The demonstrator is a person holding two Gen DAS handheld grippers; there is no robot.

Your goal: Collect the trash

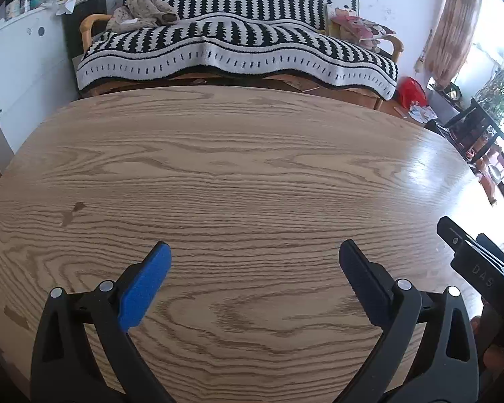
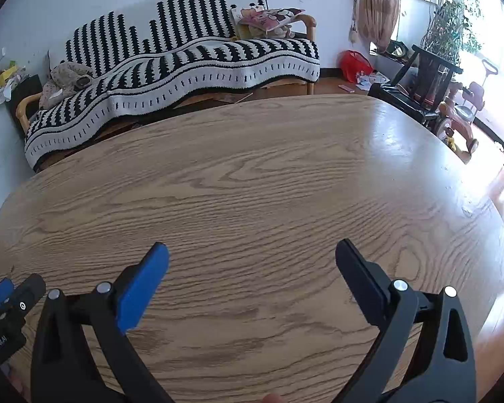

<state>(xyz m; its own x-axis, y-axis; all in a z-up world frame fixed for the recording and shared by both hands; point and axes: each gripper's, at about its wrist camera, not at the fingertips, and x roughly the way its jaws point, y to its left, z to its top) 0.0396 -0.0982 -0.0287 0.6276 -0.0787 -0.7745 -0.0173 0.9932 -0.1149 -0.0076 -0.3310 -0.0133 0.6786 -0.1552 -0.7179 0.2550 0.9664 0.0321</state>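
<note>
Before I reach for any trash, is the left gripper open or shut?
Open. The left gripper has its fingers spread wide with only bare table showing between them, and nothing is held.

One wooden table (image 1: 235, 168) fills both views, with two grippers over it: the left gripper (image 1: 255, 252) and the right gripper (image 2: 252, 252), each with two fingers spread wide. Behind stand one sofa (image 1: 94, 27) under one striped blanket (image 1: 235, 50), one red bag (image 2: 354, 62) and one curtain (image 2: 376, 3).

table (image 1: 238, 168): glossy wood grain | sofa throw (image 1: 238, 50): knitted cloth (striped)
</note>
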